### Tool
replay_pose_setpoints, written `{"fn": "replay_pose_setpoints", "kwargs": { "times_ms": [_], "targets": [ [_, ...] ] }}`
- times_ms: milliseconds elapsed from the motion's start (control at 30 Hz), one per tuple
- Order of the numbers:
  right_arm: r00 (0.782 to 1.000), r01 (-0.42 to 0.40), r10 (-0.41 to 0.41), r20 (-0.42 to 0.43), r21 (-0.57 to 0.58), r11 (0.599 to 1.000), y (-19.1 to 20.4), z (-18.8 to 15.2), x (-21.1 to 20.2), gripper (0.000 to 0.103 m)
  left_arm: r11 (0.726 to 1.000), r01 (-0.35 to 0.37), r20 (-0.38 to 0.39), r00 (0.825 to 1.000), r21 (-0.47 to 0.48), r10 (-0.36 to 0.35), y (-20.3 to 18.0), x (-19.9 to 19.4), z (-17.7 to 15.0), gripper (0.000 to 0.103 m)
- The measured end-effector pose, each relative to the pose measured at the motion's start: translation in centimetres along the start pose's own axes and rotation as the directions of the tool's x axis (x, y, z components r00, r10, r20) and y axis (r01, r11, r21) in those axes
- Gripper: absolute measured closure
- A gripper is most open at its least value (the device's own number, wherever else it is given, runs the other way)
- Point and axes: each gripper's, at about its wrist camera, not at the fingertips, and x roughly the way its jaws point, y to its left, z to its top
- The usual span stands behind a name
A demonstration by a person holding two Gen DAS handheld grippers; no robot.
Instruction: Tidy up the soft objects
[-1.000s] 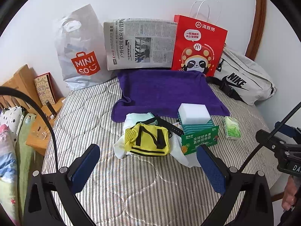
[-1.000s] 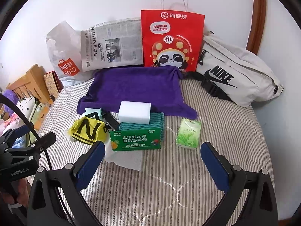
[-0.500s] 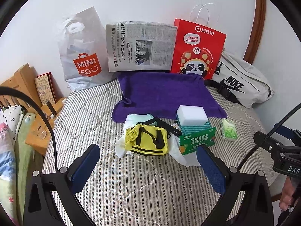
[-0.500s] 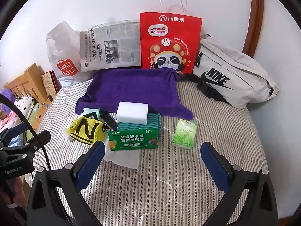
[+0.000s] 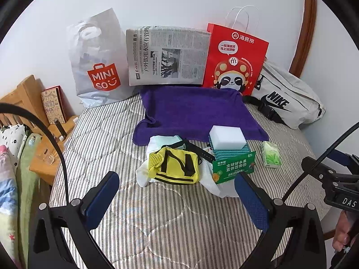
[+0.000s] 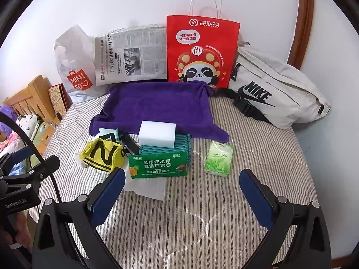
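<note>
Both claws, left gripper (image 5: pixel 177 192) and right gripper (image 6: pixel 181 188), gape empty. Mid-frame, the white sponge (image 6: pixel 157 133) tops the green packs (image 6: pixel 165 154); light and squashy, best pinched across its short sides.

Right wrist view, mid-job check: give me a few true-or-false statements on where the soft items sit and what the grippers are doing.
1. The white sponge block rests on the stack of teal cloths. True.
2. The right gripper is shut on the green tissue pack. False: its jaws stand wide open and empty, and the pack lies apart on the striped quilt.
3. The purple towel lies spread in front of the red paper bag. True.
4. The yellow pouch sits right of the tissue pack. False: it is on the far left of the group.
5. The left gripper holds the yellow pouch. False: it is open, holding nothing.
</note>
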Motion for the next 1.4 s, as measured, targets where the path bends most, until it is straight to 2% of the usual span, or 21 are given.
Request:
{"fn": "replay_pose_setpoints", "kwargs": {
  "times_ms": [1400],
  "targets": [
    [1.000,-0.002,0.002,-0.001,0.010,1.000,-0.40,-0.26,0.26,0.003,1.000,-0.010,-0.010,1.000,0.022,0.010,-0.07,0.76,-0.23,0.000]
  ]
}}
